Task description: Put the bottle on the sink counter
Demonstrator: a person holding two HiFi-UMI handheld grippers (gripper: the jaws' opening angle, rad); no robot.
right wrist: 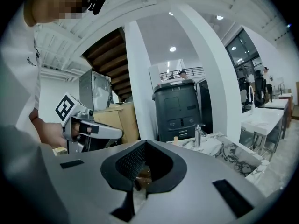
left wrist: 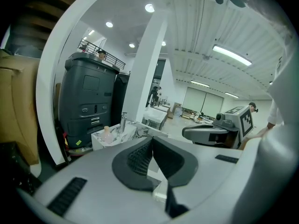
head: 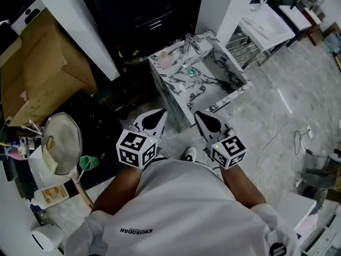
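A dark grey machine (head: pixel 144 15) fills the back of the corner, with a big cardboard box (head: pixel 37 63) to its left. In front of them stands the marble sink bench (head: pixel 169 87), its faucet (head: pixel 191 46) at the back edge above the basin.

The person stands well back from it and holds both tools out level. The left gripper (head: pixel 157 115) and the right gripper (head: pixel 202 117) are side by side and apart, both aimed toward the bench. Each has its fingers (left wrist: pixel 140 157) pressed together on nothing, the right's (right wrist: pixel 128 164) as tight as the left's.

The bottle (head: pixel 164 59) is small, pale pink and upright. It stands on the bench top just left of the faucet, so the placing looks done to me.

I'd guess it is light and a bit tippy, with a smooth skin that could slip. Whether it is glass or plastic I cannot tell. If it had to be lifted again, across the middle of its body seems the safest hold, squeezing gently.
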